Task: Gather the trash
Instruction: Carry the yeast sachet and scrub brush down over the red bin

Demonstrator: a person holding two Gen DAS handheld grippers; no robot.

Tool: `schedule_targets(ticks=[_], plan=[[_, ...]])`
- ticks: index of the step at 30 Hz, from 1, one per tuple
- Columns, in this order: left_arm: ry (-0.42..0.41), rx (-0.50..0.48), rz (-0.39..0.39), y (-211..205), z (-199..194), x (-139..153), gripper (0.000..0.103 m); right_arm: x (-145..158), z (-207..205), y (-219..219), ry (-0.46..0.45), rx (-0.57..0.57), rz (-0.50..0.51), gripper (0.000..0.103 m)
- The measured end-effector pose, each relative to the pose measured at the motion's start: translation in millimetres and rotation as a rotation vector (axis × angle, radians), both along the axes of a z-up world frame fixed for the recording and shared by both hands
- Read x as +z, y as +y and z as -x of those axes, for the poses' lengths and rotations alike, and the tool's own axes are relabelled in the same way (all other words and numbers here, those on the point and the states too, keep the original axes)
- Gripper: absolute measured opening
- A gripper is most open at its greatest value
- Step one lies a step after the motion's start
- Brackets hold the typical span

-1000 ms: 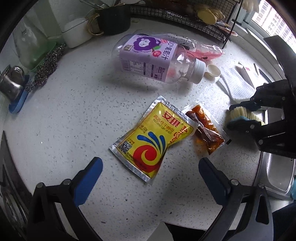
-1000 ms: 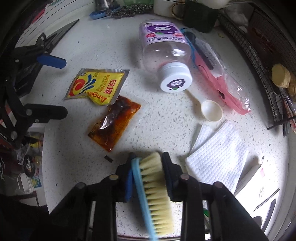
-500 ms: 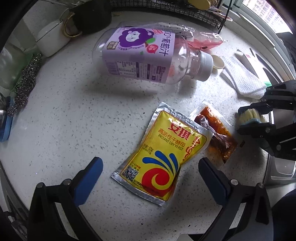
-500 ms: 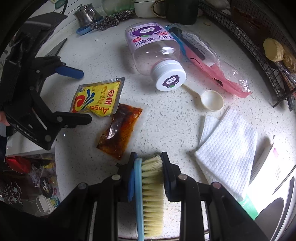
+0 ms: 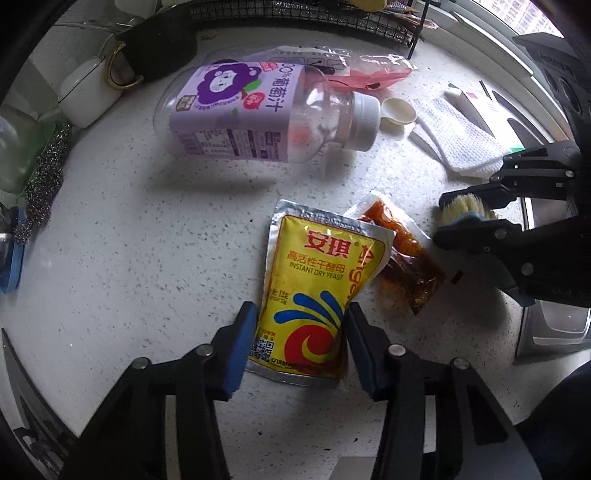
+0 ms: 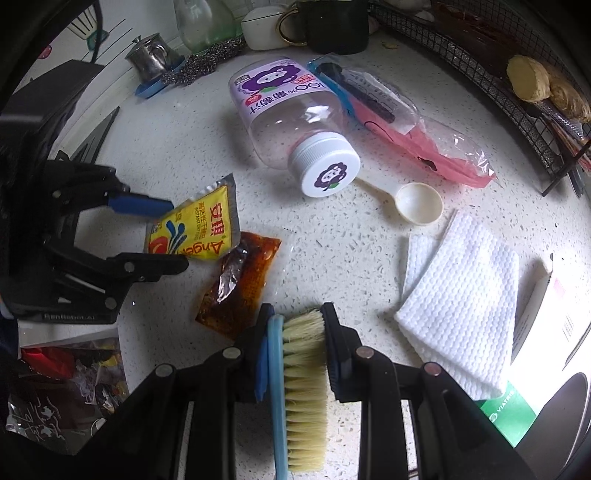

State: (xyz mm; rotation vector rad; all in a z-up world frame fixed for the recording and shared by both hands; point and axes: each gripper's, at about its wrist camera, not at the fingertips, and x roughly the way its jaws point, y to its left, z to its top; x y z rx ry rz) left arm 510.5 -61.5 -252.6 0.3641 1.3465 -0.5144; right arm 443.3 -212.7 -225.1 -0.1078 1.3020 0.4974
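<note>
A yellow yeast packet [image 5: 317, 273] lies on the white speckled counter [image 5: 147, 240]. My left gripper [image 5: 301, 314] points down over its lower end, jaws closing, with both blue pads pressed against the packet's sides. In the right wrist view the packet [image 6: 201, 229] bulges between the left gripper's [image 6: 177, 234] fingers. A brown sauce sachet [image 5: 410, 258] lies just right of it, partly under its edge. My right gripper [image 6: 297, 314] is shut on a blue-backed bristle brush [image 6: 303, 387], close to the sachet [image 6: 240, 280]. Farther back lie an empty grape juice bottle [image 5: 258, 114] and a pink plastic bag [image 6: 424, 136].
A cream plastic spoon [image 6: 417, 203] and a folded white cloth [image 6: 461, 295] lie right of the bottle. A wire rack [image 6: 498, 74], a dark mug [image 6: 336, 29] and steel wool [image 6: 203, 62] line the back. A sink [image 5: 546, 325] borders the counter's right edge.
My left gripper came down over the yeast packet and its jaws narrowed from wide apart onto the packet's sides. The right gripper with the brush shifted slightly and rolled.
</note>
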Motion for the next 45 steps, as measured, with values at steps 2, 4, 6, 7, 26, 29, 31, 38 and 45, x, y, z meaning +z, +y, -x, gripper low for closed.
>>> schedule_targets(ticks=[2,4,6,7,26,29,31,38,45], plan=[[0.003,0.023,0.007,-4,7,0,0.043,0,-1,-2,0.008,-0.011,-0.007,0.023],[0.007,0.046,0.017,-5,18,2,0.042,2,5,1,0.014,-0.023,-0.014,0.023],[0.008,0.065,0.029,-2,37,6,0.042,5,7,-1,0.013,-0.028,-0.020,0.023],[0.008,0.078,0.037,-4,47,11,0.042,8,9,-2,0.009,-0.029,-0.023,0.023],[-0.158,0.358,0.038,9,165,121,0.042,108,91,-26,-0.178,0.014,-0.127,0.023],[-0.173,0.384,0.052,10,189,132,0.042,117,115,-18,-0.203,0.039,-0.133,0.023],[-0.185,0.403,0.072,14,207,140,0.042,122,130,-9,-0.212,0.047,-0.139,0.023],[-0.237,0.435,0.084,35,273,160,0.042,138,190,17,-0.262,0.052,-0.136,0.023],[-0.273,0.475,0.079,55,348,173,0.042,145,262,36,-0.287,0.033,-0.140,0.023]])
